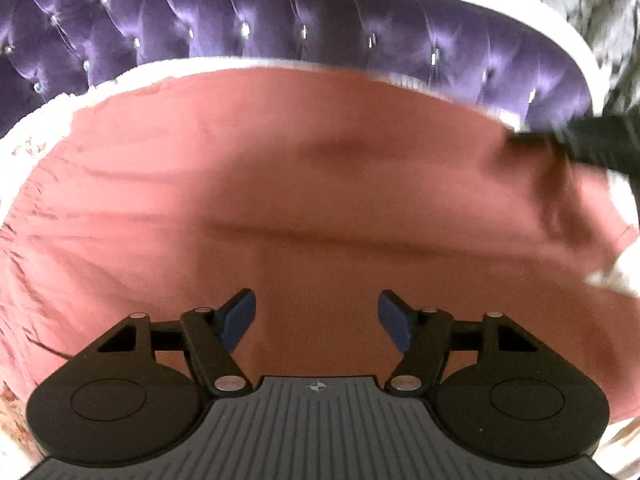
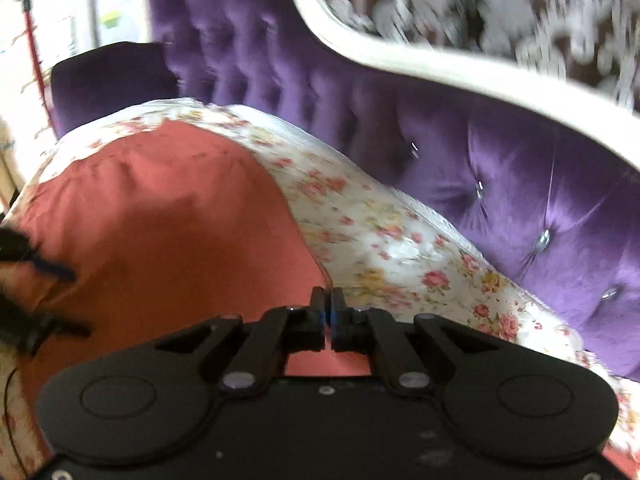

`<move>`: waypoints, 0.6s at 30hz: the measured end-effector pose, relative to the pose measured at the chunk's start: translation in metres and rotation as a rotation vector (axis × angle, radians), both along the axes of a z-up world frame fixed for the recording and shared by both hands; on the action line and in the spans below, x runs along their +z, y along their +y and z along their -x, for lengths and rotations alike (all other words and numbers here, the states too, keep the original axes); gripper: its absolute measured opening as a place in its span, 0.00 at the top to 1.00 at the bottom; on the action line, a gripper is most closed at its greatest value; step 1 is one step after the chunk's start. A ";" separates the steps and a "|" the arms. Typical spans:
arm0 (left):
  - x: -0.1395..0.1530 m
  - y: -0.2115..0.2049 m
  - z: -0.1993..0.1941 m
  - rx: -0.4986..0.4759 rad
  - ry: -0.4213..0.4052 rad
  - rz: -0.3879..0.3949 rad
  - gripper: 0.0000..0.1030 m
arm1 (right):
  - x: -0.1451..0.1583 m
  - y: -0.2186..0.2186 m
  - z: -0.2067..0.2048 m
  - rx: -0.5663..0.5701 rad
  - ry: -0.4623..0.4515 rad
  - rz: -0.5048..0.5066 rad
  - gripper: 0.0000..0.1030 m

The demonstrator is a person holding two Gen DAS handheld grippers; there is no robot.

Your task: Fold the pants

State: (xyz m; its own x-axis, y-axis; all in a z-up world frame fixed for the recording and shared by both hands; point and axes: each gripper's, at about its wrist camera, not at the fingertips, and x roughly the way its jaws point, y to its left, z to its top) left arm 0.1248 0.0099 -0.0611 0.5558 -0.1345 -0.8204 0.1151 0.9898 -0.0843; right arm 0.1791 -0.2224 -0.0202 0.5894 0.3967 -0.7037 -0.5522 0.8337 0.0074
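Observation:
Salmon-pink pants (image 1: pixel 304 184) lie spread flat over a floral sheet. My left gripper (image 1: pixel 317 316) hovers above the near part of the cloth, open, its blue pads (image 1: pixel 240 320) wide apart with nothing between them. In the right wrist view it is a dark blur (image 2: pixel 60 300) at the left edge. My right gripper (image 2: pixel 328 308) is shut, its tips pinching the right edge of the pants (image 2: pixel 172 216) where the cloth meets the sheet. In the left wrist view it is a blurred dark shape (image 1: pixel 536 140) at the far right, with the fabric bunched under it.
The floral sheet (image 2: pixel 400 248) covers a bed that extends right of the pants. A purple tufted headboard (image 1: pixel 320 32) with a white frame (image 2: pixel 400 60) runs along the far side. A dark purple cushion (image 2: pixel 108 80) sits at the far left corner.

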 end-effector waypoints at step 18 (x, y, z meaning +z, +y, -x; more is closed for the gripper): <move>0.020 0.002 -0.071 0.067 0.048 0.150 0.32 | -0.036 0.074 0.162 0.007 -0.118 0.154 0.96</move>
State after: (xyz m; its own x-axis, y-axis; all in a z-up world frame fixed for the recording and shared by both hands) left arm 0.1959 0.0120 -0.0411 0.5282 -0.2218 -0.8196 0.0416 0.9709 -0.2359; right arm 0.0175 -0.1480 -0.0560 0.6691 0.2941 -0.6825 -0.5472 0.8164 -0.1847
